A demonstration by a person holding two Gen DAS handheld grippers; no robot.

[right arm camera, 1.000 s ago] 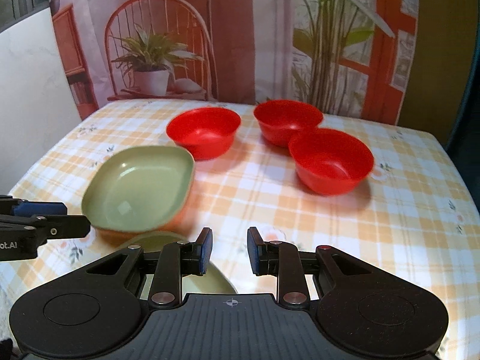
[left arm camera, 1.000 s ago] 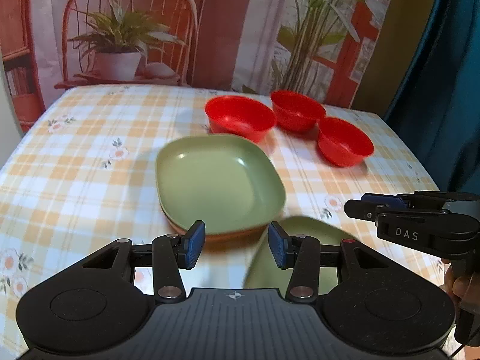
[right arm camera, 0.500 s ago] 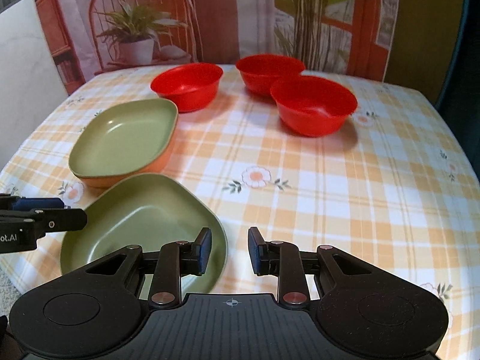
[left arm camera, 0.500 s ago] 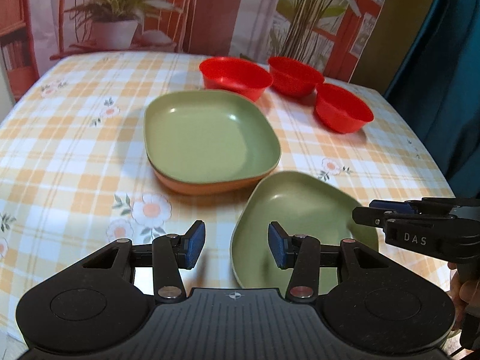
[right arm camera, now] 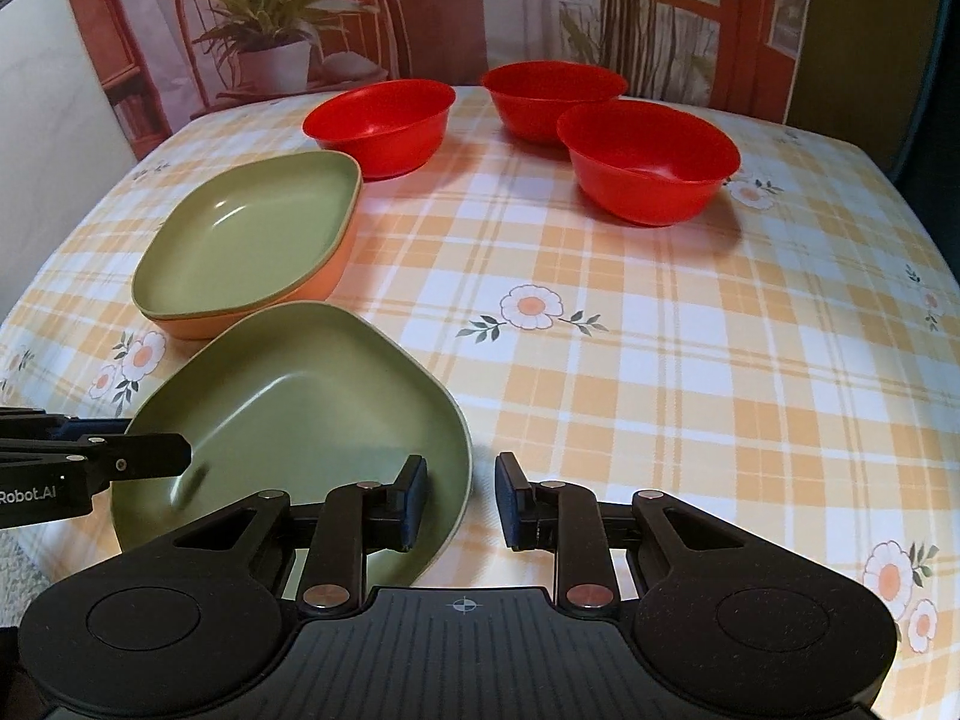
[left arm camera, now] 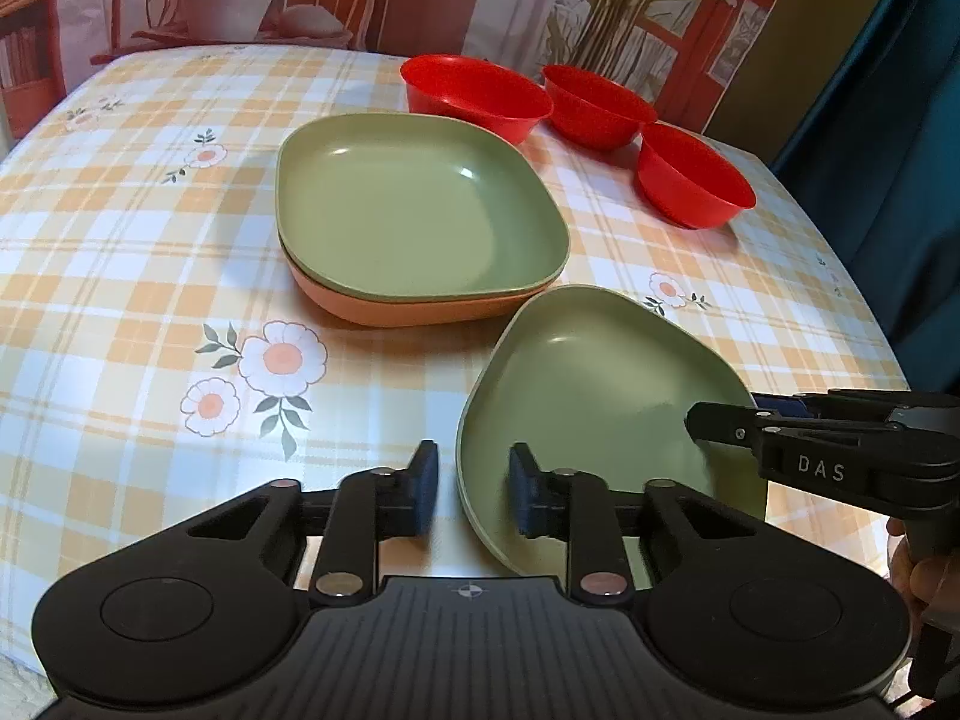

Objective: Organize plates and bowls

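Observation:
A loose green plate [left arm camera: 594, 384] [right arm camera: 300, 396] lies at the table's near edge. My left gripper [left arm camera: 468, 489] is open, its fingers straddling the plate's left rim. My right gripper [right arm camera: 459, 501] is open, straddling the plate's right rim. A second green plate [left arm camera: 414, 210] [right arm camera: 246, 234] sits stacked on an orange plate [left arm camera: 396, 312] [right arm camera: 324, 276] behind it. Three red bowls [left arm camera: 474, 93] [right arm camera: 648, 159] stand apart at the back. Each gripper also shows from the side in the other's view, the right one in the left wrist view [left arm camera: 708, 420] and the left one in the right wrist view [right arm camera: 174, 453].
The checked, flowered tablecloth [right arm camera: 660, 348] covers the table. A printed backdrop with a chair and plants [right arm camera: 270, 30] hangs behind. The table's right edge [left arm camera: 870, 312] drops beside a dark blue curtain.
Both grippers have pulled back towards the near edge and lowered around the loose green plate's rims. The right gripper's jaws have widened. The plates and bowls stay put.

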